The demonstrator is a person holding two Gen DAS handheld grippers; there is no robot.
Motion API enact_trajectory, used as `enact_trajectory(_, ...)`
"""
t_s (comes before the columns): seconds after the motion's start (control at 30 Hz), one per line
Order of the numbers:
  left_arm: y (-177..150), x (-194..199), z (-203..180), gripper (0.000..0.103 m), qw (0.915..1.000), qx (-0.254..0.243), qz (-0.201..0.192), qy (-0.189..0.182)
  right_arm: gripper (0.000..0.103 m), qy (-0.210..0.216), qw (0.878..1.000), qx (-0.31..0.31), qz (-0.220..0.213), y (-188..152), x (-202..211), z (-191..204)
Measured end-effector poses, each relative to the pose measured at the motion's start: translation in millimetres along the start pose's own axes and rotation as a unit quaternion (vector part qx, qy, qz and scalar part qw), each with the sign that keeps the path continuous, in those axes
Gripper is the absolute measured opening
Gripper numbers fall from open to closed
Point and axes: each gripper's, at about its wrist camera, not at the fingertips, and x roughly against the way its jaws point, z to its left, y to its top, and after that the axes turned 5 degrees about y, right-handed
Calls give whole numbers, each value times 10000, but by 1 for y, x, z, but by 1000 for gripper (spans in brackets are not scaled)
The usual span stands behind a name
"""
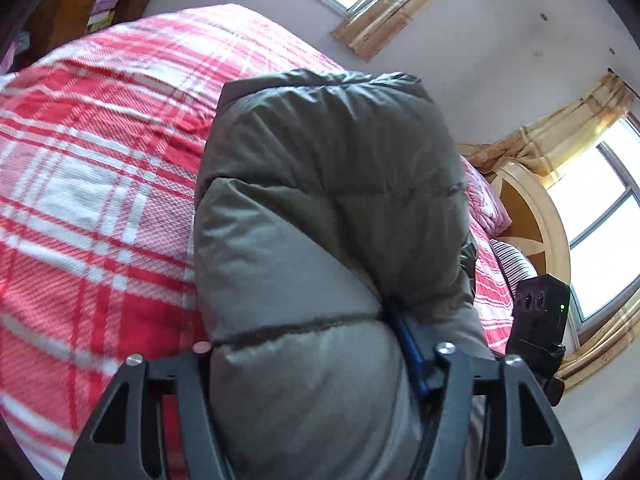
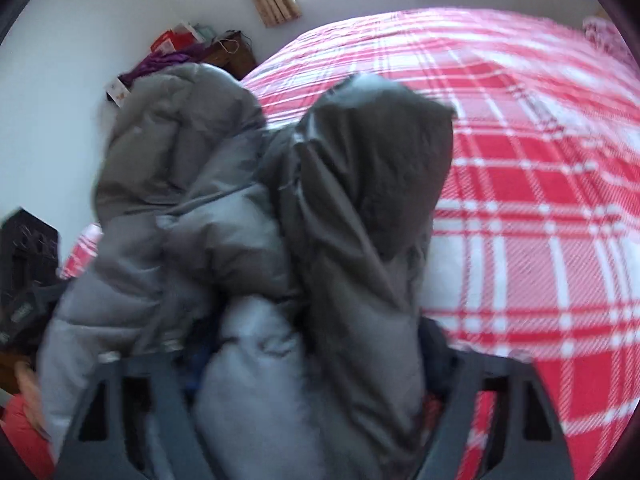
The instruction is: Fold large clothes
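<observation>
Grey puffer jacket (image 1: 320,208) bunched up over a bed with a red-and-white plaid cover (image 1: 92,184), held off it by both tools. Left gripper (image 1: 320,364): a thick quilted roll of the jacket fills the gap between its black fingers, fabric bulging past both sides and pressed against the blue pad (image 1: 412,356) on the right-hand finger, so it is clamped on the jacket. Right gripper (image 2: 316,364): view is motion-blurred, but a pale grey fold and a darker fold of the jacket (image 2: 360,184) sit packed between its fingers; it reads as grasping the jacket too. From the left wrist, the other tool's black body (image 1: 540,316) shows just beside the jacket, with a small green light. Curtains (image 1: 560,136) hang at the windows. No brand, label or writing readable on the jacket or anywhere else.
</observation>
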Motion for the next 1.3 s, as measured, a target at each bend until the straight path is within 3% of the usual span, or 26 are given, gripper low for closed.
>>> enact_trajectory(0.03, -3, 7, -4, 59, 10000, -41, -60, 26, 53, 227, 9996, -121, 71, -3, 1, 4)
enact_trajectory(0.2, -1, 48, 2, 58, 9990, -2, -425, 107, 42, 584, 9979, -276, 111, -18, 4, 32)
enact_trajectory(0.37, 8, 122, 16, 58, 9916, -56, -1124, 645, 37, 1514, 9883, -187, 46, -12, -3, 96)
enact_trajectory(0.47, 18, 173, 39, 58, 9816, 95, -1543, 1121, 37, 2150, 9766, -19, 46, -1, -21, 146)
enact_trajectory(0.57, 29, 204, 69, 58, 9663, 208, -1830, 1800, 37, 2612, 9647, 299, 154, 11, -52, 201)
enact_trajectory(0.63, 34, 214, 95, 58, 9511, 288, -1945, 2382, 37, 2768, 9594, 450, 288, 14, -80, 234)
enact_trajectory(0.7, 38, 211, 125, 58, 9369, 407, -1865, 2929, 36, 2809, 9571, 598, 389, 14, -114, 266)
enact_trajectory(0.8, 38, 191, 170, 58, 9292, 966, -1581, 3198, 35, 2603, 9614, 662, 607, 6, -169, 298)
enact_trajectory(0.9, 34, 178, 202, 61, 9259, 1263, -1434, 3259, 35, 2299, 9707, 470, 514, 1, -200, 295)
enact_trajectory(1.0, 32, 159, 210, 66, 9184, 1146, -1372, 3530, 36, 2411, 9691, 84, 510, 0, -223, 276)
enact_trajectory(1.13, 36, 150, 213, 68, 9103, 947, -1405, 3778, 35, 2366, 9705, 119, 457, 5, -224, 266)
enact_trajectory(1.23, 37, 143, 217, 69, 9077, 776, -1382, 3886, 44, 2344, 9709, 117, 474, 4, -219, 271)
enact_trajectory(1.3, 15, 141, 207, 69, 9059, 657, -1373, 3952, 53, 2209, 9739, 186, 495, 2, -203, 268)
